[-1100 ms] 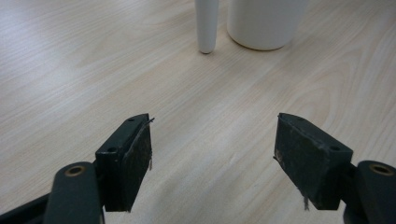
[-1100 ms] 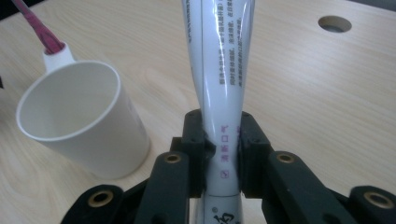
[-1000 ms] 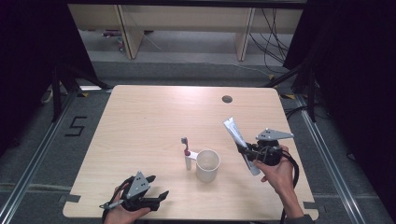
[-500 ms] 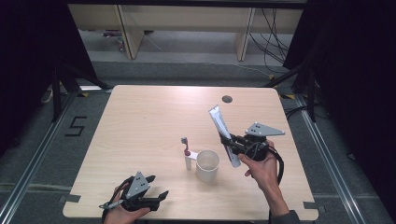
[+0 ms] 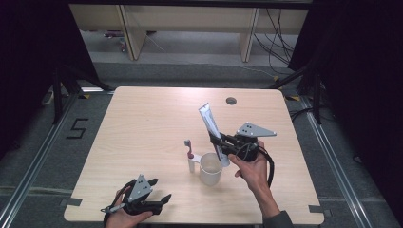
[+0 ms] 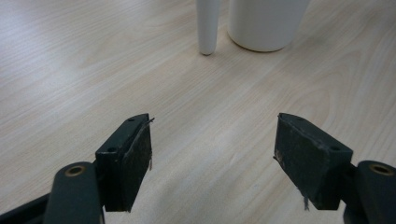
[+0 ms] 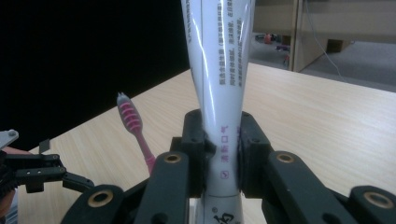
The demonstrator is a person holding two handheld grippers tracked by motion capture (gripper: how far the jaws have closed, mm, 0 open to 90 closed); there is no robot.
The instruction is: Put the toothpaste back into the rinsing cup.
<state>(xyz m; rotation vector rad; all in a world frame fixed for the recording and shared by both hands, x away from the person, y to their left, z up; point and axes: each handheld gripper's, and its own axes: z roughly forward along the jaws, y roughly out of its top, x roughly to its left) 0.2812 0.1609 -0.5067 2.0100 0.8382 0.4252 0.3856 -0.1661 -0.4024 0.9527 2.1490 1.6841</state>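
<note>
Pale wood tabletop (image 5: 142, 123) stands on a grey floor, with dark curtains at both sides. Toward its near edge, about midway along, sits a white cup (image 5: 210, 169), and a pink-headed toothbrush (image 5: 190, 154) stands upright just beside it. The right gripper (image 5: 217, 141) hangs just above the cup, its jaws clamped on a white tube (image 5: 210, 124) that rises nearly upright. The left gripper (image 5: 159, 194) rests near the near left corner, jaws spread wide with nothing between them.
</note>
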